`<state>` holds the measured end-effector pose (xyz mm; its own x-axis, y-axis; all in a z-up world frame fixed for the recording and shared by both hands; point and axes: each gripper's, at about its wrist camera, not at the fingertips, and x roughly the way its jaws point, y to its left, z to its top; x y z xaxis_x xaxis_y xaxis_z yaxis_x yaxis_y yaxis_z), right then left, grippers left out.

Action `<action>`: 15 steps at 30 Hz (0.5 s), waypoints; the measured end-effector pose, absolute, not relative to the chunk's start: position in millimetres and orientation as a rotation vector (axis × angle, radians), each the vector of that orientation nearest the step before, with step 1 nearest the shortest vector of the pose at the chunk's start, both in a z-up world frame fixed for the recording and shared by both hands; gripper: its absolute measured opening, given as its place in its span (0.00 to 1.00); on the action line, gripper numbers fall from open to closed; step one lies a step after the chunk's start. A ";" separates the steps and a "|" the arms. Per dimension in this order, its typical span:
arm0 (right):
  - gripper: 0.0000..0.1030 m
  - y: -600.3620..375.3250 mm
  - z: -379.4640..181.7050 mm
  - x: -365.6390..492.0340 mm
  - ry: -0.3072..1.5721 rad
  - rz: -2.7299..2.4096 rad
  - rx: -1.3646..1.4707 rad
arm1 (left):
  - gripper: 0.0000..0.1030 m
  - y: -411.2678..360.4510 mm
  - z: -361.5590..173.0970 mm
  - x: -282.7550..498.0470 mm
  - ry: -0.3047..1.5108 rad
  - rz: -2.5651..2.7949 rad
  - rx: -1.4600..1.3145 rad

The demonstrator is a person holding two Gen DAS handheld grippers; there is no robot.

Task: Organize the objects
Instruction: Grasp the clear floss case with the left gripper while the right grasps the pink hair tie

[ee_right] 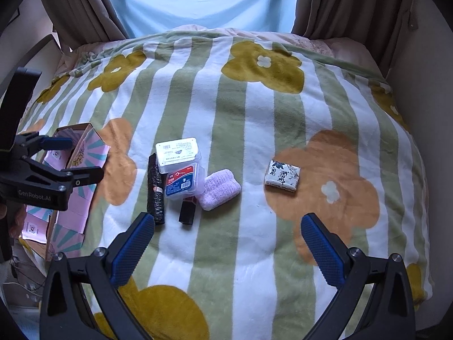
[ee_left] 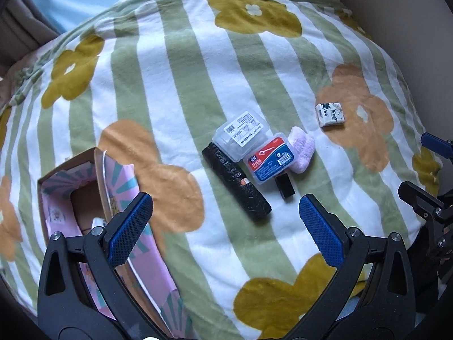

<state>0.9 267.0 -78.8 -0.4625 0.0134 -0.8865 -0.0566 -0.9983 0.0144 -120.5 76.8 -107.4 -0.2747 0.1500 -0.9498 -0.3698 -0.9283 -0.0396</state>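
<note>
On the flowered blanket lie a black roll, a clear plastic box, a red-and-blue floss box, a pink folded cloth, a small black block and a tissue pack. An open pink cardboard box stands at the left. My left gripper is open and empty, just short of the black roll. My right gripper is open and empty, short of the cluster.
The blanket covers a bed with curtains behind. The right gripper's body shows at the right edge of the left wrist view; the left gripper's body shows at the left of the right wrist view.
</note>
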 end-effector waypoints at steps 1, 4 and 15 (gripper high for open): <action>1.00 268.0 -86.2 -4.2 0.053 2.658 -1.615 | 1.00 80.3 -114.6 -127.8 0.288 2.246 -1.656; 1.00 271.1 -112.0 -18.5 0.010 2.680 -1.662 | 1.00 93.4 -140.0 -152.4 0.341 2.186 -1.676; 1.00 280.3 -195.4 -65.0 -0.080 2.699 -1.878 | 0.94 140.0 -224.4 -222.4 0.513 1.975 -1.786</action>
<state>-65.0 280.3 -195.4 -0.3407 -0.0926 -0.9356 0.1478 -0.9880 0.0440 -222.4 140.0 -224.4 -0.0808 0.0655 -0.9946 -0.5412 -0.8408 -0.0115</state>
